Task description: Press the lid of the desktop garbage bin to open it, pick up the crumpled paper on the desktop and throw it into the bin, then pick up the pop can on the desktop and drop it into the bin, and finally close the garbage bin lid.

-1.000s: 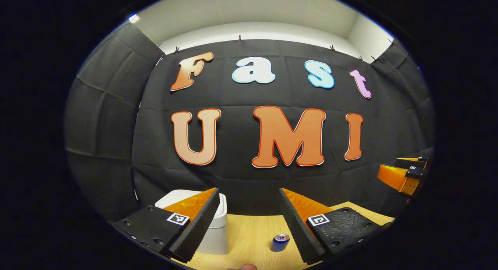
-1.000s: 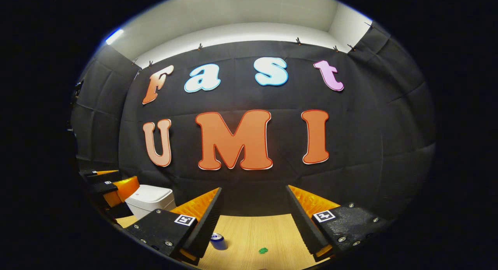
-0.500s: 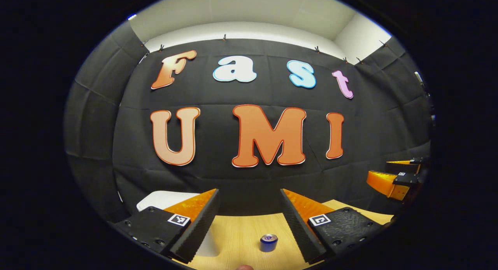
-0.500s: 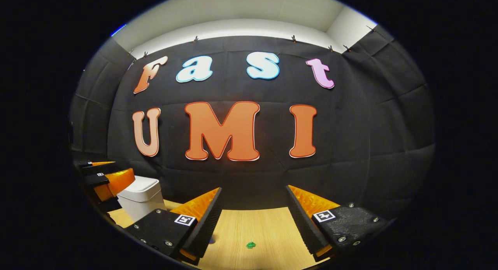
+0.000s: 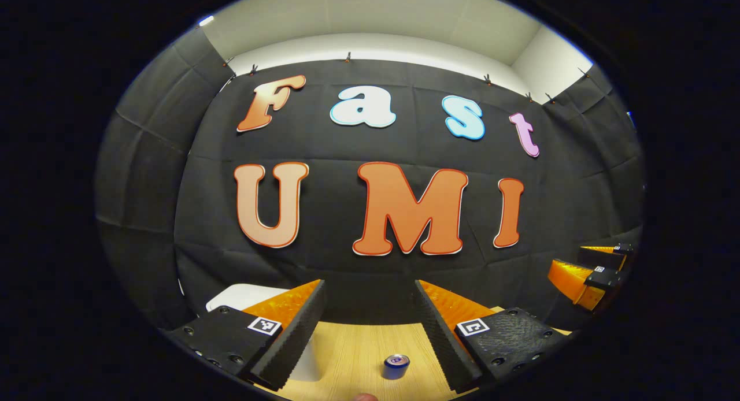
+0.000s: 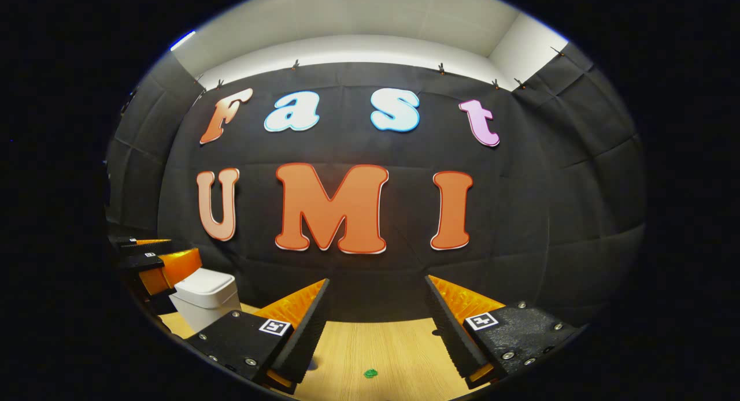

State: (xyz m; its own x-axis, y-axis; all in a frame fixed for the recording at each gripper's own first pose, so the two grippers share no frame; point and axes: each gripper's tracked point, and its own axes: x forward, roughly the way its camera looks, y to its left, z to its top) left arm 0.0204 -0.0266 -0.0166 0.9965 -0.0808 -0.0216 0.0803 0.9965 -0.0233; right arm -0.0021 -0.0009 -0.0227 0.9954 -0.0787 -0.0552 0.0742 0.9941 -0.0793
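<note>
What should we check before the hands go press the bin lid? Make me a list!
1. Bin lid shut and ready to press: ok. The white bin has its lid down flat.
2. Left gripper empty: ok. Its fingers are spread with nothing between them.
3. Right gripper empty: ok. Fingers apart, only the wooden table shows in the gap.
4. Pop can waiting: ok. The blue pop can stands upright on the table.
5. Crumpled paper found: cannot tell. A small green thing lies on the table, too small to name.
6. Left gripper close to the bin: ok, in the right gripper view it hangs right beside the bin.
</note>
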